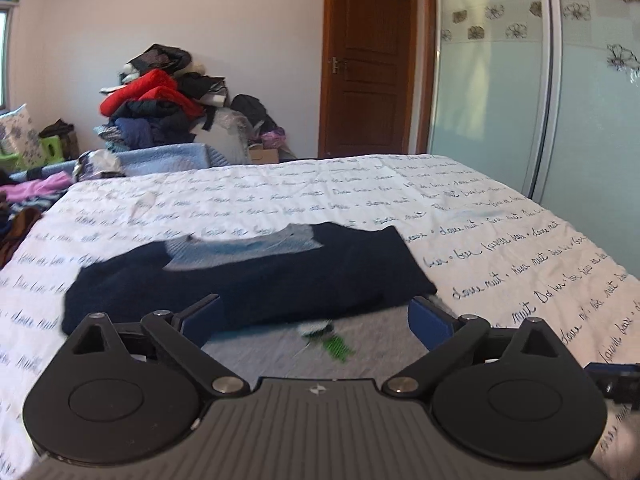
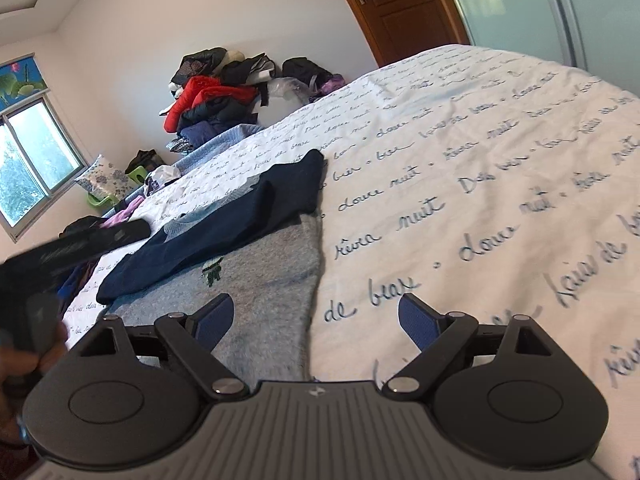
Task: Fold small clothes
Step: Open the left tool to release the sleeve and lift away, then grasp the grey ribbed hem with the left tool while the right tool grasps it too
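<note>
A small sweater lies flat on the bed. Its far part is navy (image 1: 256, 280) with a light blue collar panel (image 1: 240, 252); its near part is grey (image 1: 320, 356) with a small green and white motif (image 1: 328, 340). It also shows in the right wrist view, navy (image 2: 240, 216) above grey (image 2: 264, 292). My left gripper (image 1: 316, 312) is open and empty, jaws wide over the grey part. My right gripper (image 2: 316, 312) is open and empty over the sweater's right edge. The left gripper's body (image 2: 80, 244) shows at the left of the right wrist view.
The bed cover (image 1: 480, 240) is white with blue script writing. A heap of clothes (image 1: 160, 100) stands beyond the bed by the wall. A brown door (image 1: 368, 60) and a frosted wardrobe panel (image 1: 520, 100) are behind. Loose garments (image 1: 36, 192) lie at the far left.
</note>
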The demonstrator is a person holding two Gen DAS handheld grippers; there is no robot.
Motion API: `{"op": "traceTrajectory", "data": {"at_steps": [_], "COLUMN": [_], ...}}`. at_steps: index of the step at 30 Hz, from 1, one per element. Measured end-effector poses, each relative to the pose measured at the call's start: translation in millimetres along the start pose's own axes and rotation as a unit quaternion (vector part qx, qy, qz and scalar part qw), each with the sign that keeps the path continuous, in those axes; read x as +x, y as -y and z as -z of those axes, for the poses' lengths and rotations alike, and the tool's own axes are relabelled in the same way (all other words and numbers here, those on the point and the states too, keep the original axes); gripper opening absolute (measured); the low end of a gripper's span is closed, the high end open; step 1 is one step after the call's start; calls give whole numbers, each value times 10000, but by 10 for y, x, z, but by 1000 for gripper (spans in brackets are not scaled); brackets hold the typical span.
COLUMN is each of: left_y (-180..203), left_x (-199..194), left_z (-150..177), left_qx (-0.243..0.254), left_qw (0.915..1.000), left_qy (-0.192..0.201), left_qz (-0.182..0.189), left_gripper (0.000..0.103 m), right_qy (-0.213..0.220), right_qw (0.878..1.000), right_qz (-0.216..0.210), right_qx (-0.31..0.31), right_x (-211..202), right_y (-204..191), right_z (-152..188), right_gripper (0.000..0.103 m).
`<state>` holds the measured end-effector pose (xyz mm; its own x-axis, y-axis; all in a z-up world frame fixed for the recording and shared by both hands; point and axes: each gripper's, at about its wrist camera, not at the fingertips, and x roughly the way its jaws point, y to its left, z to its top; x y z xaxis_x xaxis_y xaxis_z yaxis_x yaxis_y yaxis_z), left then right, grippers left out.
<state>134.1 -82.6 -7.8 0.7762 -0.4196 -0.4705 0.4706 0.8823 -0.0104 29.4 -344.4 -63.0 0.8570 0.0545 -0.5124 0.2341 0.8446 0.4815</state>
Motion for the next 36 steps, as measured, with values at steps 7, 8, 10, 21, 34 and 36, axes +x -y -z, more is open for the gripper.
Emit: {"op": "traceTrajectory", "data": {"at_steps": [7,8,10,21,34,36], "left_y": [-439,-504,-602,-1331,-2447,-2436], "left_x": [-603,-694,-826,-1728,-1823,-1810], "left_z": [336,394,473,928,1824,1894], "left_qx": [-420,-455,-510,39,-2202,-2336], "left_qw": [9988,9986,9982,9984,9588,9518], "left_qy": [-232,-249,-300,-452,-1340,-1397], "left_qz": [30,49,19,-340,1193,1413], "left_gripper": [99,99,99,99,96,96], "right_qy": [-290,-364,-485,-1053,-1375,-1478], "right_qw": [9990,9986,9975,9860,9528,9461], "right_qz": [-321,-369,-461,-1262,-2398,-2549], "right_qx": [-89,-128,-239,292,1255,1345], "right_x": [-343,-369,-414,-616,-567,-519], "right_y": [-33,-59,-106,105,309,279], "right_z": [260,302,356,724,1044,1104], "right_gripper": [90,90,90,90,90,90]}}
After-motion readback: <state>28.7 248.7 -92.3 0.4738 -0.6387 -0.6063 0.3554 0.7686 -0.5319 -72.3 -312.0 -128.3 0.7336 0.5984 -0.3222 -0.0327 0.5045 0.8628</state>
